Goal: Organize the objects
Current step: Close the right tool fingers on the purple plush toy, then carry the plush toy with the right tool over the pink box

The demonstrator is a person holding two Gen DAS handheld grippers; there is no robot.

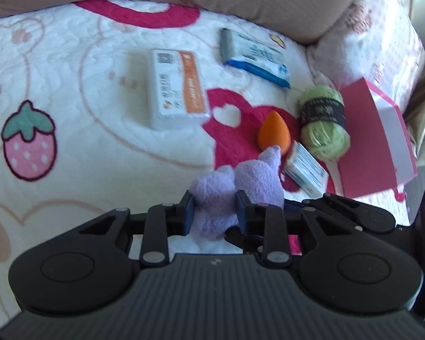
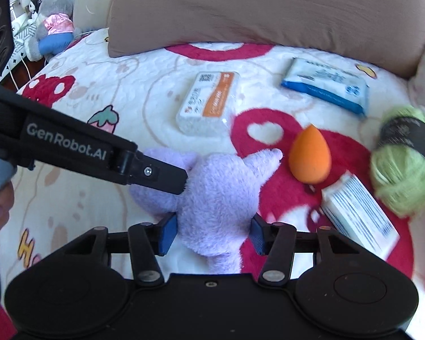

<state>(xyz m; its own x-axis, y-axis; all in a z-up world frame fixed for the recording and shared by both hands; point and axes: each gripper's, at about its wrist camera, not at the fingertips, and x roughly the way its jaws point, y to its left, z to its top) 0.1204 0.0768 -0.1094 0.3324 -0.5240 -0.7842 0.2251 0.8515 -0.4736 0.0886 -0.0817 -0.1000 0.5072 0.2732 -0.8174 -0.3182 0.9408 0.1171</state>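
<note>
A purple plush toy (image 1: 240, 181) lies on the patterned bedspread (image 1: 85, 113). My left gripper (image 1: 215, 212) is shut on one end of it. In the right wrist view the same purple plush toy (image 2: 221, 189) sits between the blue pads of my right gripper (image 2: 212, 233), which closes on its body; the left gripper's arm (image 2: 70, 147) reaches in from the left. An orange egg-shaped sponge (image 2: 310, 158), a green yarn ball (image 2: 402, 167) and a small white box (image 2: 359, 215) lie to the right.
A white-and-orange pack (image 2: 206, 104) and a blue-and-white wipes pack (image 2: 325, 85) lie farther back. A brown pillow (image 2: 269, 11) lines the far edge. An open pink box (image 1: 379, 138) stands at the right. Stuffed toys (image 2: 51, 19) sit beyond the bed at left.
</note>
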